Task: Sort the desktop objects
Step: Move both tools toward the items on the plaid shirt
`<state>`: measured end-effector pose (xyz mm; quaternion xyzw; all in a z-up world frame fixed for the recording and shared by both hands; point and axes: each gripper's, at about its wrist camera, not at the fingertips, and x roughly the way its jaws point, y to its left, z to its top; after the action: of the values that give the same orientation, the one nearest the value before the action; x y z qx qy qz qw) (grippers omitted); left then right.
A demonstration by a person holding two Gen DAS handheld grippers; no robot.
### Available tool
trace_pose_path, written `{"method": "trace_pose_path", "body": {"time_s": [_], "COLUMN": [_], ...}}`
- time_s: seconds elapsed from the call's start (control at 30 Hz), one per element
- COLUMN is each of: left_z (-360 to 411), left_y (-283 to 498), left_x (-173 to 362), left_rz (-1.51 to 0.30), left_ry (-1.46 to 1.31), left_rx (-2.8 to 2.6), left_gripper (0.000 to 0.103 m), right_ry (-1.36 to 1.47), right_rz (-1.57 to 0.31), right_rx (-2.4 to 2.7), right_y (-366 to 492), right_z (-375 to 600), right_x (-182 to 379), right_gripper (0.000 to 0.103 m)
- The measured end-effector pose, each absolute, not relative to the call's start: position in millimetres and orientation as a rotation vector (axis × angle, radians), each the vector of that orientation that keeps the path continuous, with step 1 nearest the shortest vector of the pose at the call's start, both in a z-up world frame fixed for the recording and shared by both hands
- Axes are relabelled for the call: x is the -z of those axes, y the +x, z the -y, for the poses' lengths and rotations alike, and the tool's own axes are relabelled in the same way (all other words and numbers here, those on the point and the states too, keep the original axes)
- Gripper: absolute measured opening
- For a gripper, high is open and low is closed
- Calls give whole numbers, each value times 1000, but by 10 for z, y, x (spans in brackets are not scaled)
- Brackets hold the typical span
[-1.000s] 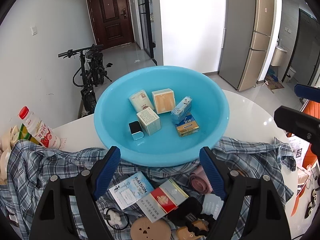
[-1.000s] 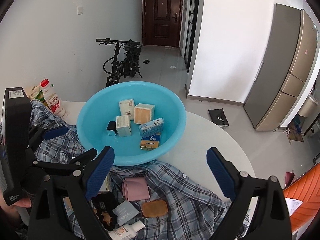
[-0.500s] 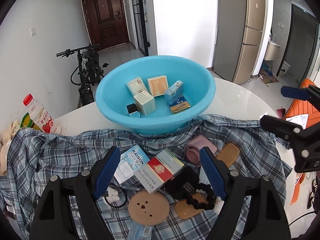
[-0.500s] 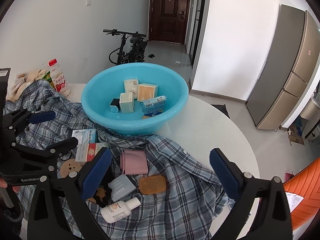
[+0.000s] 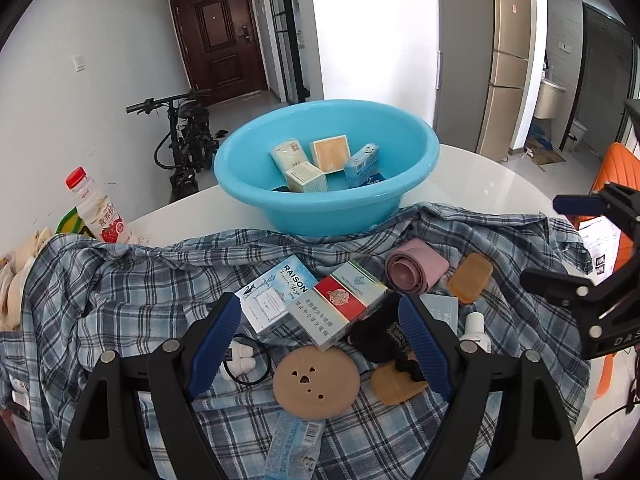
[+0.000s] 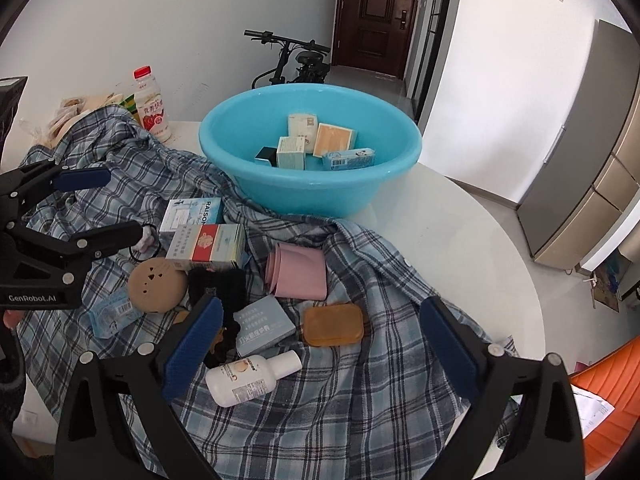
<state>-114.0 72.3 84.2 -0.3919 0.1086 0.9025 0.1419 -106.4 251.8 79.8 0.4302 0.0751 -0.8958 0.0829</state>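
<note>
The sorting looked roughly half done. The blue basin point(image 6: 310, 184) already held about five or six small cartons, among them a tan box point(image 6: 334, 140) and a pale blue carton point(image 6: 349, 159) lying on its side. Left on the plaid shirt point(image 6: 360, 360), at the basin's 6 o'clock side, were a Raison carton point(image 5: 276, 296), a red-and-white cigarette pack point(image 5: 340, 304) touching it, a rolled pink band point(image 6: 297, 274), an amber soap bar point(image 6: 333, 325), a grey-blue box point(image 6: 264, 322), a white lotion bottle point(image 6: 252, 376) on its side, a round tan disc point(image 5: 316, 378), a black hair tie point(image 5: 246, 362) with a white charm, some black items and a sachet point(image 5: 294, 450). A yoghurt drink bottle point(image 6: 152, 104) stood upright at the basin's 9 o'clock.

The left gripper point(image 5: 320, 344) pointed steeply down over the cigarette pack and disc, its jaws parted and holding nothing. The right gripper point(image 6: 316, 352) also tilted down, at the pile's 3 o'clock side, jaws spread wide and empty; the grey-blue box, soap bar and lotion bottle lay in the gap between them, untouched. Neither had yet committed to one item, by my reading.
</note>
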Motion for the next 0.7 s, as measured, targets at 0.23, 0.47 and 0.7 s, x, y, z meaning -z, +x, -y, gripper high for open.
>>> {"method": "trace_pose_path", "body": {"time_s": [0.23,0.47,0.7], "left_z": [-781,-688,-509], "left_y": [-979,-847,-744], "left_x": [-703,-410,-213], "left_rz": [-391,-352,-368], "left_ry": [-1129,-1223,-1277], "left_rx": [-2569,-2503,-2513], "left_gripper": [83,83,83], "right_ry": [1318,1308,1322], "right_rz": [-174,-143,-87], "right_rx": [2631,2627,2581], "right_y": [-1111,-1075,-989], "right_z": [-2497,-2505,-2475], "right_x": [-598,-502,-331], "right_gripper": [98,98,98]}}
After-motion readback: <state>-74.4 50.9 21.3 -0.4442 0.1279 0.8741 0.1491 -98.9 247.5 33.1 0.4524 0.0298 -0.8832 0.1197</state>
